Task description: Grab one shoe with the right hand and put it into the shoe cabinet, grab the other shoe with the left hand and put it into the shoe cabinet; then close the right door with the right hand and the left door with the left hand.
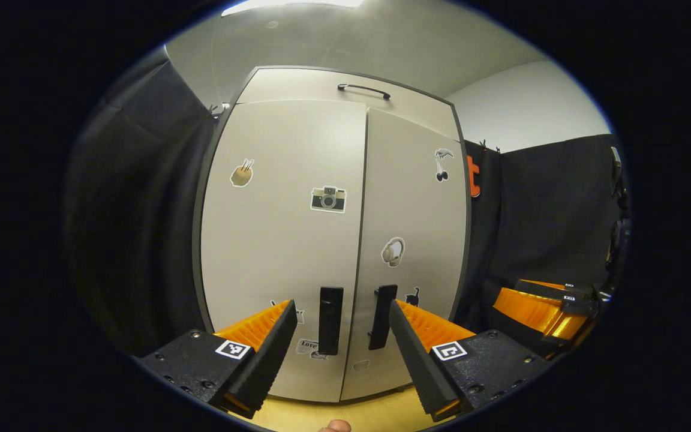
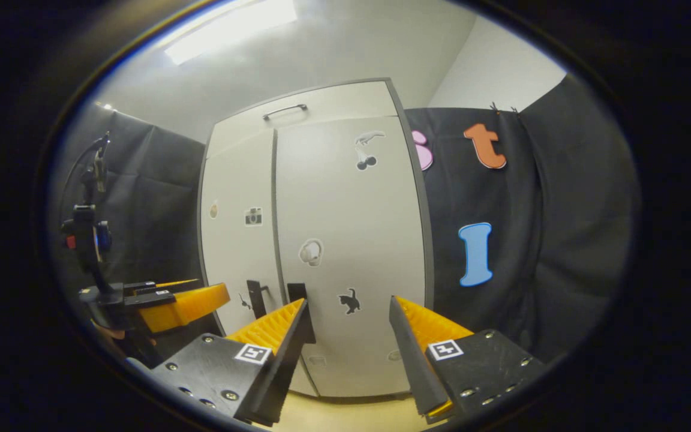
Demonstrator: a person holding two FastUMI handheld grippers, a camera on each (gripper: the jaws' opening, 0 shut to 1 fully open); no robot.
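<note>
The shoe cabinet (image 1: pixel 333 240) stands straight ahead with both of its pale doors shut. Its left door (image 1: pixel 279 228) and right door (image 1: pixel 411 228) meet at a centre seam, with two dark vertical handles (image 1: pixel 330 320) low down. My left gripper (image 1: pixel 341 336) is open a short way in front of those handles, with nothing between its fingers. In the right gripper view the cabinet (image 2: pixel 321 240) sits a little left of centre. My right gripper (image 2: pixel 348 333) is open in front of the right door (image 2: pixel 351 252), holding nothing. The other gripper (image 2: pixel 159 306) shows at the left.
Black cloth walls flank the cabinet on both sides. A drawer front with a bar handle (image 1: pixel 363 90) tops the cabinet. Stickers dot the doors. A light wooden floor (image 1: pixel 345 414) lies beneath. The right gripper (image 1: pixel 540 309) shows at the far right of the left gripper view.
</note>
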